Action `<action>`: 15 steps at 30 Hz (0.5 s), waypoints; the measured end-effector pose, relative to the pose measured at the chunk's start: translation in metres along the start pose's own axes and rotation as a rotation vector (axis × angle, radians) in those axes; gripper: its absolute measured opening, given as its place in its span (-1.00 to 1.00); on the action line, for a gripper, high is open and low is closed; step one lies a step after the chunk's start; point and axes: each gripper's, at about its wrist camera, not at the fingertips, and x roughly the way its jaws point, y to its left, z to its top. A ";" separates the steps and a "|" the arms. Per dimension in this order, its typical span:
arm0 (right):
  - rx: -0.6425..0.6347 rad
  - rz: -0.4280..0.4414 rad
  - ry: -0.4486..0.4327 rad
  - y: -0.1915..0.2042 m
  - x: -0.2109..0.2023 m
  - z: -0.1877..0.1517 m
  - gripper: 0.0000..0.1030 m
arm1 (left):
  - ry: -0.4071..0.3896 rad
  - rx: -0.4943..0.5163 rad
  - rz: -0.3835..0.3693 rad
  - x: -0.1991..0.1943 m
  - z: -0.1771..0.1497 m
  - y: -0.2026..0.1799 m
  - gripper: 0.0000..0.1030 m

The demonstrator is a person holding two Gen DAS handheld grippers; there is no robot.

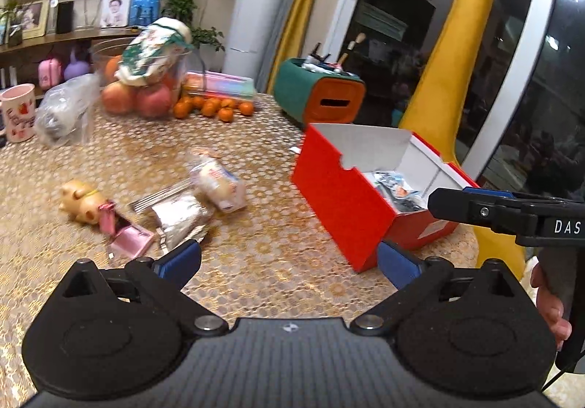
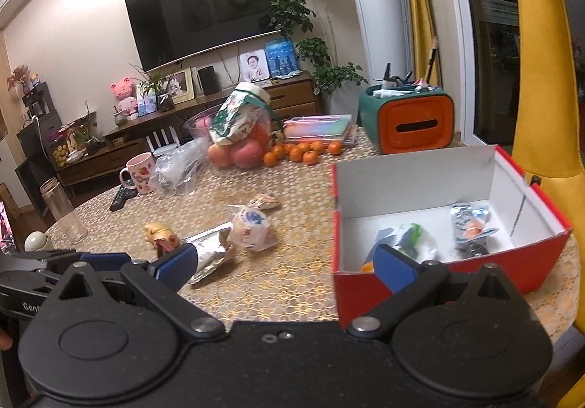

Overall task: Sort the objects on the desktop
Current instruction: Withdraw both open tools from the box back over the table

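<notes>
An open red box (image 1: 340,196) with a white inside (image 2: 413,177) stands at the table's right and holds several small packets (image 2: 471,225). Left of it lie a wrapped bun (image 1: 219,181), a silver foil packet (image 1: 181,219), a pink item (image 1: 128,238) and a small yellow pig figure (image 1: 78,201). My left gripper (image 1: 289,263) is open wide and empty, low over the table, between these items and the box. My right gripper (image 2: 287,267) is also open and empty. It sits near the box's front left corner, and in the left wrist view it (image 1: 449,201) reaches over the box.
At the back are apples and tangerines (image 1: 212,106), a snack bag in a bowl (image 1: 153,53), a plastic bag (image 1: 65,112), a pink mug (image 1: 18,112) and a green-orange organiser (image 1: 318,93). A yellow giraffe figure (image 1: 449,60) stands behind the box. A glass jar (image 2: 64,214) and a remote (image 2: 122,197) are at the left.
</notes>
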 end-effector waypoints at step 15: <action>-0.042 0.003 0.054 0.037 0.046 -0.011 0.99 | 0.027 -0.083 0.063 0.012 -0.030 0.059 1.00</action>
